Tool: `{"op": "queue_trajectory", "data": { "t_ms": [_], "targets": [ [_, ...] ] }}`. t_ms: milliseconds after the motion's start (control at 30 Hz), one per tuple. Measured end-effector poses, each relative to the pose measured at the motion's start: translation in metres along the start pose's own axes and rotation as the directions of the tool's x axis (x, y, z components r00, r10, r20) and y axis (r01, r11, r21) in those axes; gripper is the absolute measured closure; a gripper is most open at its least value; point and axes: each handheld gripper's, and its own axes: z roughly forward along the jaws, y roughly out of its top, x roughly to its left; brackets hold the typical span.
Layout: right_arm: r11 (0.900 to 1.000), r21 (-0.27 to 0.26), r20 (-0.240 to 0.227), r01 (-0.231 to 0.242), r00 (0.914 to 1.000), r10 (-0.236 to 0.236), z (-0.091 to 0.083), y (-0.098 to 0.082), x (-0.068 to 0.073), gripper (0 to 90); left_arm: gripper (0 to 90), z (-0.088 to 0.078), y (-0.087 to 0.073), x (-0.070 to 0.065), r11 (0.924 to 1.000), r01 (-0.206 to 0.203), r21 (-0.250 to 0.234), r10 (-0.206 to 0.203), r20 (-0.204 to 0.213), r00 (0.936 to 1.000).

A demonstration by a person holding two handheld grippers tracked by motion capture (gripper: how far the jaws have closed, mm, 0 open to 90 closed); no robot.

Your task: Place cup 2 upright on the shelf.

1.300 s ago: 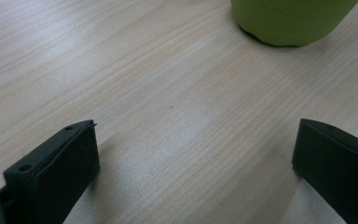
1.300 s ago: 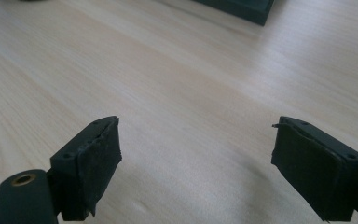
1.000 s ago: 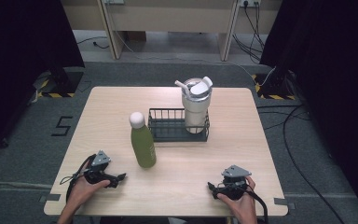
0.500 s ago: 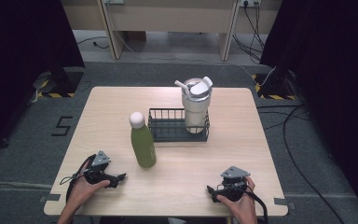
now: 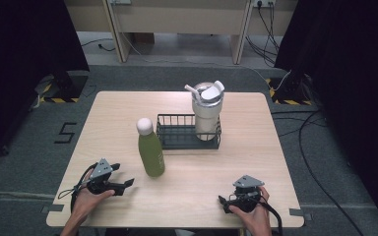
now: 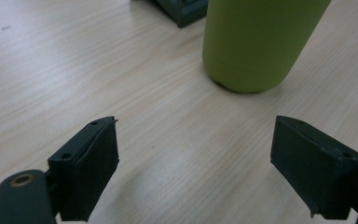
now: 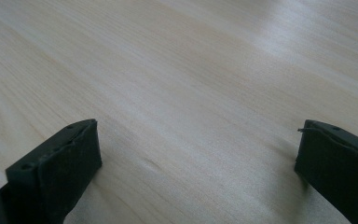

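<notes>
We are looking down on a light wooden table [image 5: 256, 162] with rounded corners, standing on grey carpet. A white "5" [image 5: 65, 132] is marked on the floor to its left, and black-and-yellow striped tape shows at two spots near the dark curtains on either side. Cables run across the floor at the right, and pale wooden furniture stands along the far wall.

On the table, a green bottle [image 5: 150, 147] with a white cap stands upright, a little left of centre. Just beside it, to the right and slightly farther back, sits a dark wire basket [image 5: 177, 140]. A white tumbler [image 5: 206, 112] with a lid and straw stands upright in the basket's right end.

Our left gripper [image 5: 124, 184] rests near the front left edge, pointing toward the green bottle but well short of it. Our right gripper [image 5: 222, 201] rests near the front right edge, with bare table ahead of it.

From the high view the jaws are too small to judge. The left gripper view shows them apart with nothing between; they have just been closing somewhat. That view also brings the bottle's lower body [image 6: 256, 42] up close, with a corner of the basket [image 6: 182, 11] behind it. The right gripper view shows wood grain and its jaws spread wide, grasping nothing.
</notes>
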Motion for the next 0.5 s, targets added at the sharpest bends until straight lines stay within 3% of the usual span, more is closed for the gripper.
{"op": "queue_trajectory", "data": {
  "t_ms": [300, 500],
  "targets": [
    [1.0, -0.001, 0.0, 0.001, 1.0, -0.001, 0.0, 0.0, 0.0, 0.3, 14.9, -0.002, 0.006, -0.006, 0.9939, 0.002, -0.111, 0.002, 0.039, 0.9992],
    [1.0, 0.0, -0.001, 0.0, 1.0, 0.0, 0.0, 0.0, 0.0, 0.3, 14.9, 0.001, 0.011, -0.011, 0.9897, 0.002, -0.143, 0.006, 0.054, 0.9985]
  ]
}}
